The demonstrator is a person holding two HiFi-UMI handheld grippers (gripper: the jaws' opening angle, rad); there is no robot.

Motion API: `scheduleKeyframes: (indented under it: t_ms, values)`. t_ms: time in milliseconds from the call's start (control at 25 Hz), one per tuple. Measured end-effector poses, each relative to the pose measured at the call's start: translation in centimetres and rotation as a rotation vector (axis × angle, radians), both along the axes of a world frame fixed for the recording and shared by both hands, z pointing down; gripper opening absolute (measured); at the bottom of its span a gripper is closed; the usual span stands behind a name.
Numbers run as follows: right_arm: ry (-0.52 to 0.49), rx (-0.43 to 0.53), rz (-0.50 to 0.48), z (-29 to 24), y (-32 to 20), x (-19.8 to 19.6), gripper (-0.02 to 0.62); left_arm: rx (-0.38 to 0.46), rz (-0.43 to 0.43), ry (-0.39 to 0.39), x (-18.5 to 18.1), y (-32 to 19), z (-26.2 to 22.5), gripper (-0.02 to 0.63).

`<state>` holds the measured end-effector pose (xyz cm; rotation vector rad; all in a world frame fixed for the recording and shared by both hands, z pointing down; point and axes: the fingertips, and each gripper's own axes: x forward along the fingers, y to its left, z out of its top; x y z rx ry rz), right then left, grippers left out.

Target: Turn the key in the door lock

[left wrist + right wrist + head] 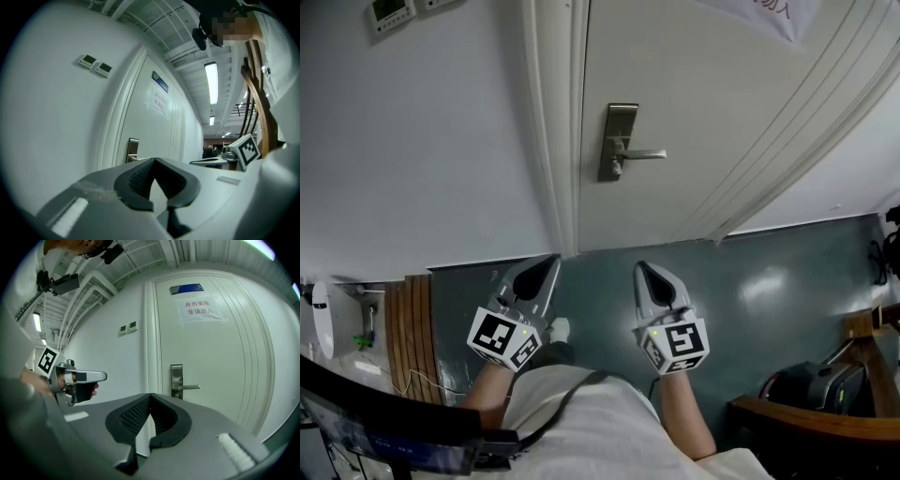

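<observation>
The door lock (617,141) is on the white door (694,94), well ahead of both grippers and touching neither. The left gripper (549,264) and right gripper (643,272) are low and side by side over the floor (769,281), both pointing at the door. In the head view the lock lies between their two lines, closer to the right one. In the right gripper view it shows just above and right of the fingertips. In the left gripper view it is left of the tips and seen at a steep slant.

Left fingers (136,180) are closed tip to tip with nothing between them. Right fingers (131,418) are the same, shut and empty.

The lock is a tall narrow rectangular plate in brushed silver metal. A straight lever handle (645,155) sticks out level to the right. Keyhole detail is too small to tell.

The fingers are smooth grey shells with black ribbed pads, and each gripper carries a black-and-white marker cube. The door is smooth with raised moulding lines. It has a paper notice (201,309) on it and a blue plate (186,288) above that. The wall is plain white with two small control panels (128,327). The floor is dark grey-green and glossy.
</observation>
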<state>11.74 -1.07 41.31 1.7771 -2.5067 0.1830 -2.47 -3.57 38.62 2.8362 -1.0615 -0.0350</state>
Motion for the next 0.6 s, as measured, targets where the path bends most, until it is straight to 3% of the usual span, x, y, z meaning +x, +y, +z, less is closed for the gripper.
scheduleKeyframes:
  t_ms: [600]
  values:
    - [-0.029, -0.035, 0.121, 0.2, -8.9, -2.1, 0.008, -0.014, 0.118, 0.022, -2.0, -10.5, 0.1, 0.006]
